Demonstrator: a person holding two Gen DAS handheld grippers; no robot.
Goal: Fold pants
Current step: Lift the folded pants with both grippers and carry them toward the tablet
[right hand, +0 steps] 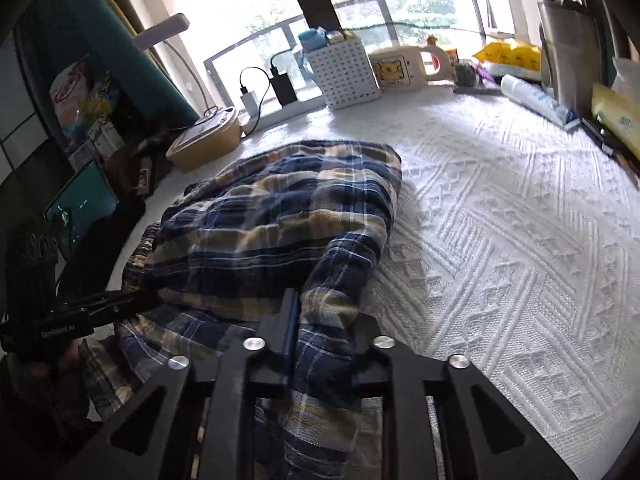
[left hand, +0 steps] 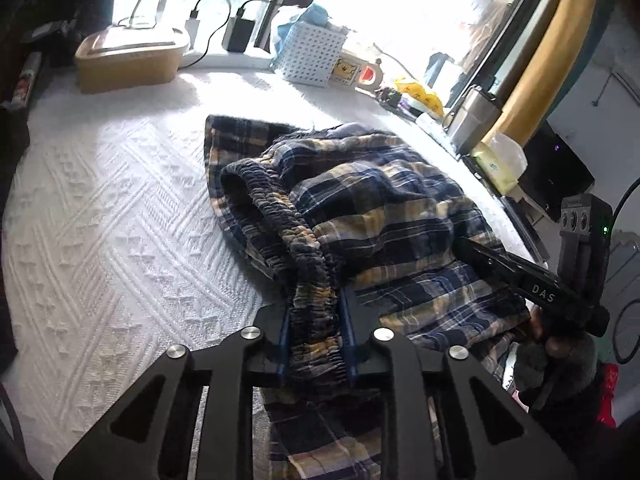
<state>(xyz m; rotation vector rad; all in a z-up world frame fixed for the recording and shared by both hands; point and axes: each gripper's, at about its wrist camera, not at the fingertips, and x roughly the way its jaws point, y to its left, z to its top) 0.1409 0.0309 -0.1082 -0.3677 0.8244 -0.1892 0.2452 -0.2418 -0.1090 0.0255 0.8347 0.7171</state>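
Observation:
Navy and tan plaid pants (left hand: 372,200) lie crumpled on a white textured bedspread (left hand: 120,208). In the left wrist view my left gripper (left hand: 315,298) is shut on the gathered elastic waistband (left hand: 280,216), which runs between both fingers. The other hand-held tool (left hand: 532,284) reaches into the cloth from the right. In the right wrist view my right gripper (right hand: 324,312) is shut on a bunched fold of the pants (right hand: 280,208). Its left finger (right hand: 291,312) shows, while cloth covers the right one. The left tool (right hand: 92,312) enters from the left edge.
Along the window edge stand a tan lidded box (left hand: 128,60), chargers (left hand: 240,34), a white perforated basket (right hand: 344,72), a mug (right hand: 404,68), yellow packets (right hand: 508,54), a tube (right hand: 536,100) and a tissue pack (left hand: 500,164). White bedspread (right hand: 520,240) stretches right of the pants.

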